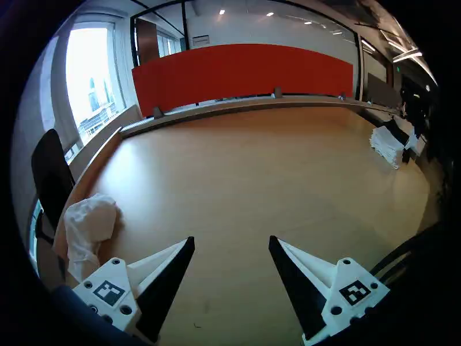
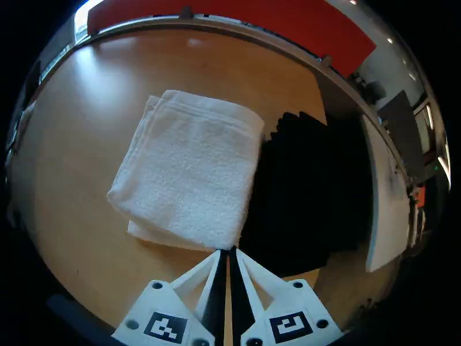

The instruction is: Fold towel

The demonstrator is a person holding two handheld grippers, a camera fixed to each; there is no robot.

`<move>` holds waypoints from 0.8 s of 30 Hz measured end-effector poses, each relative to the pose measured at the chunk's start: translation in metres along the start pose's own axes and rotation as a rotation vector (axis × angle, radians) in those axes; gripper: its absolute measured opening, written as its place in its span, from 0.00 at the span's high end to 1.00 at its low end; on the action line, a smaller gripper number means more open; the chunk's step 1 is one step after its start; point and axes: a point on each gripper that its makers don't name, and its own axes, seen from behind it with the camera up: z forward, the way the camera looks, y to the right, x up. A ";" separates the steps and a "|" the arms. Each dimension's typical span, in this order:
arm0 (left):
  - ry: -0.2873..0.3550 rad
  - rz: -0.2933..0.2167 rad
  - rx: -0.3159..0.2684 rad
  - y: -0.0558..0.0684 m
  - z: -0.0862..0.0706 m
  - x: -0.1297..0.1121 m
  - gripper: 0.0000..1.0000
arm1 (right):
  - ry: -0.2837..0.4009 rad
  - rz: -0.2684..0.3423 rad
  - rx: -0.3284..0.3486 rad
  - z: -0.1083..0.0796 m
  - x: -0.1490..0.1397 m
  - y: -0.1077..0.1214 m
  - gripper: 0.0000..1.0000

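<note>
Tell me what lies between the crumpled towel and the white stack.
Bare wooden table, in the left gripper view: nothing rests between the crumpled towel and the white stack.

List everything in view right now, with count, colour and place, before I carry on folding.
folded towel: one, white, flat on the table just ahead of the right gripper
folded stack: one, black, against the towel's right side
crumpled cloth: one, white, at the table's left edge by the chair
towel pile: one, white, far right of the table; possibly the same folded towel
table: one, light wood
partition: one, red, along the table's far edge
chair: one, black, left of the table
window: one, bright, far left
left gripper: white with black fingers, open over bare table
right gripper: same colours, shut, tips at the towel's near edge
</note>
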 end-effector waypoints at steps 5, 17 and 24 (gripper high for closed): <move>0.002 -0.002 -0.001 0.001 0.000 0.001 0.04 | 0.013 0.002 0.002 -0.002 0.000 -0.002 0.94; 0.007 -0.004 -0.003 0.001 0.000 0.002 0.04 | 0.051 0.011 0.019 -0.010 0.003 -0.012 0.35; 0.014 -0.005 -0.004 0.001 -0.001 0.003 0.04 | 0.073 0.018 0.015 -0.014 0.007 -0.017 0.10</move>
